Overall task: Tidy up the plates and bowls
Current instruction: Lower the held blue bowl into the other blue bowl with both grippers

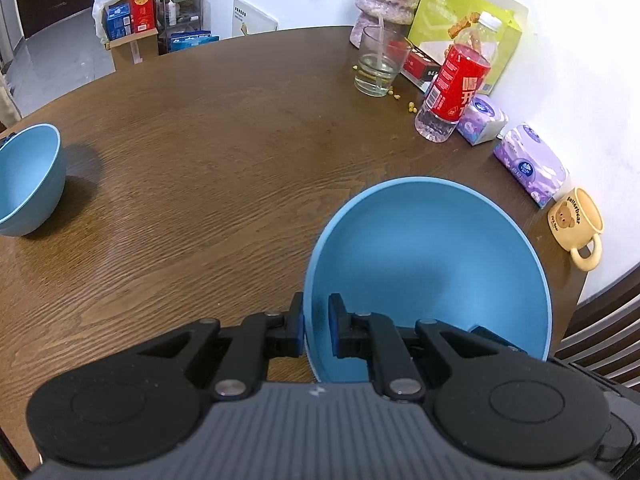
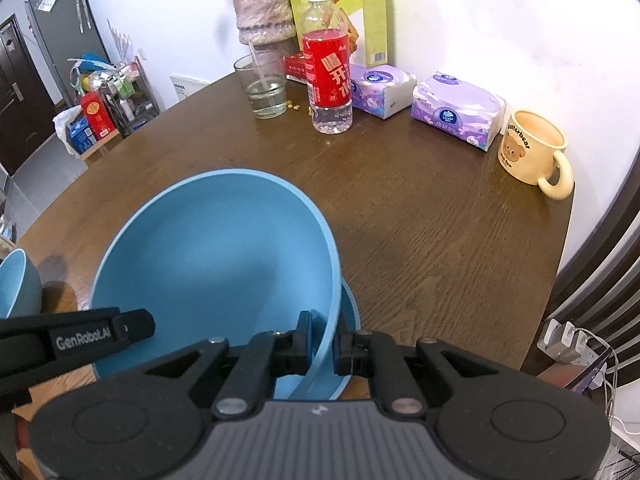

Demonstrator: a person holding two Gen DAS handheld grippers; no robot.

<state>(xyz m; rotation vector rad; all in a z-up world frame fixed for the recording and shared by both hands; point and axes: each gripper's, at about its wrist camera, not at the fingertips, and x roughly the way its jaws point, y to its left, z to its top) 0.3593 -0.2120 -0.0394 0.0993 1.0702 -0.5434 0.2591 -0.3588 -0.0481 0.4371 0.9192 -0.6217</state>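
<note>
A wide, matte sky-blue bowl (image 1: 432, 256) of smooth plastic-like finish, round with a thin rim, is held tilted over the near part of the table. The left gripper (image 1: 315, 326) is clamped on the bowl's rim at one side, one black pad outside the wall and one inside; the right gripper (image 2: 323, 340) pinches the rim at the opposite side in the same manner. In the right wrist view a second blue rim (image 2: 352, 312) shows directly beneath the bowl; whether it is a plate or another bowl cannot be told. The left tool's black arm, seen in that view, bears the white lettering "GenRobot.AI". A smaller, deeper blue bowl (image 1: 28, 180) stands upright well apart, at the table's far left edge. The round table (image 1: 200, 152) is dark brown wood with pronounced grain. Along the wall: a cream ceramic mug (image 2: 532, 148) printed with a bear and "Butterbear"; two purple soft tissue packs (image 2: 456, 110); a clear plastic bottle (image 2: 328, 76) with white cap and red label in Chinese characters; a clear drinking glass (image 2: 266, 84) holding some water and a stirrer; a textured pale vase (image 2: 262, 8) of flowers; a yellow-green carton (image 2: 372, 12).
</note>
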